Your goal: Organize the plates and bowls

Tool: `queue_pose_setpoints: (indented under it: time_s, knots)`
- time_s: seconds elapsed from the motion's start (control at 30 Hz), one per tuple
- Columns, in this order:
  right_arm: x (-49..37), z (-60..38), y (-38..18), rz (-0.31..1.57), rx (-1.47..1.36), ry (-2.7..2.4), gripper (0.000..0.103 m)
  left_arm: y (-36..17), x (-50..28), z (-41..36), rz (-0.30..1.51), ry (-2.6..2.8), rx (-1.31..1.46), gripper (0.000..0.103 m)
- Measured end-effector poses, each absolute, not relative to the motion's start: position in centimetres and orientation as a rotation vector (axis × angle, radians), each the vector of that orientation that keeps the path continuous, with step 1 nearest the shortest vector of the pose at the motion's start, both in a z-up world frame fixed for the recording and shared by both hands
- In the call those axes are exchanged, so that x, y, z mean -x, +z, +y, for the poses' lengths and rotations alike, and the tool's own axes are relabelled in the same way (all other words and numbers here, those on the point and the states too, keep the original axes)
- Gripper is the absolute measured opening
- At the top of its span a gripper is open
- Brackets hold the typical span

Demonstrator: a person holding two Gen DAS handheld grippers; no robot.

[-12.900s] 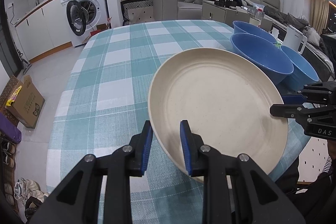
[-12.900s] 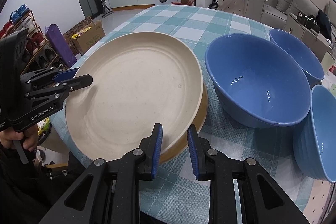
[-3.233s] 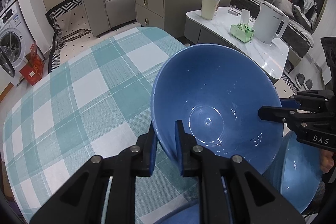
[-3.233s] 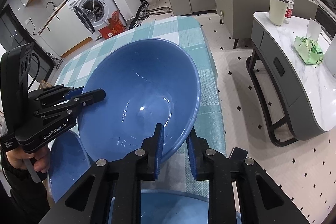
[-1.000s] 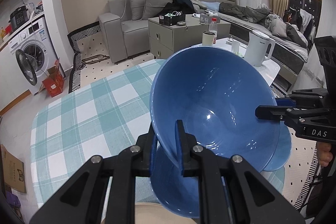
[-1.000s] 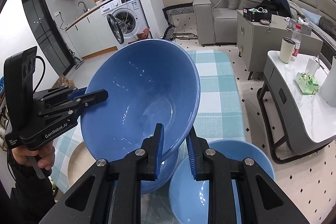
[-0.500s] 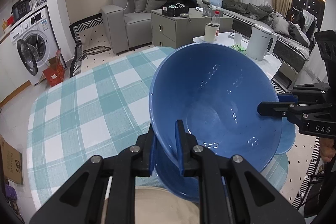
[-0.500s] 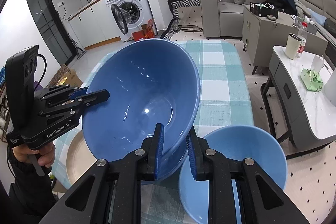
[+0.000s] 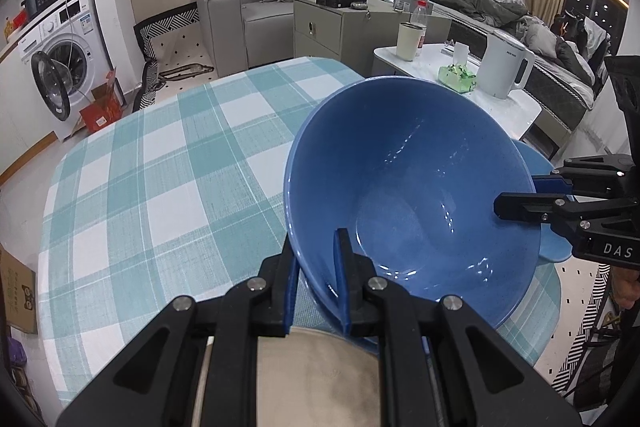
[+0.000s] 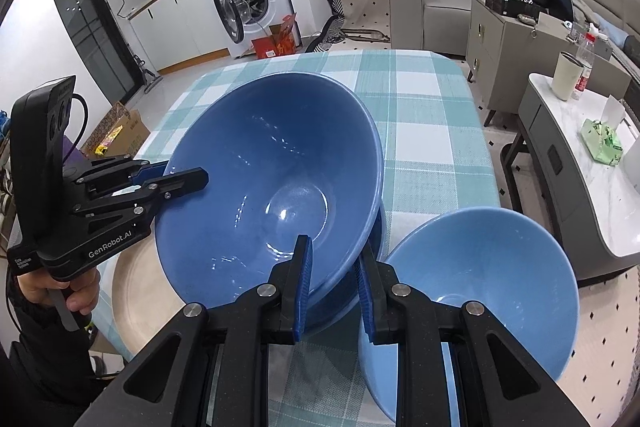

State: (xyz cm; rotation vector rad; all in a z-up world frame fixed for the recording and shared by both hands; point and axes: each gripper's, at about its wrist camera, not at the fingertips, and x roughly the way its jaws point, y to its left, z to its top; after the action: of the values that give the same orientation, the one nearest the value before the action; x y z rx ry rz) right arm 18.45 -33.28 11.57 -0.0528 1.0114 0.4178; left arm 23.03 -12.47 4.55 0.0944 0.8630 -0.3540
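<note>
Grippers first: left gripper (image 9: 318, 281) and right gripper (image 10: 332, 285) are both clamped on opposite rims of the big glossy dark-blue bowl (image 10: 272, 195), tilted, sitting right over another dark blue bowl (image 10: 378, 227). Beige round plate (image 10: 132, 291) lies just below-left. Lighter blue bowl (image 10: 480, 267) waits beside the right gripper on the checked teal surface (image 9: 160, 167). I'd guess nesting's about halfway, one bowl left.
</note>
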Motion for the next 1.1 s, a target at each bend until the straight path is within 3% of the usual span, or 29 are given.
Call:
queue_pose_setpoints:
  time_s: [1.1]
  knots:
    - [-18.4,-31.7,9.3,1.041,0.164,0.38,0.022,2.2,-23.4,-13.1,0.9,-0.339,-0.141,0.014]
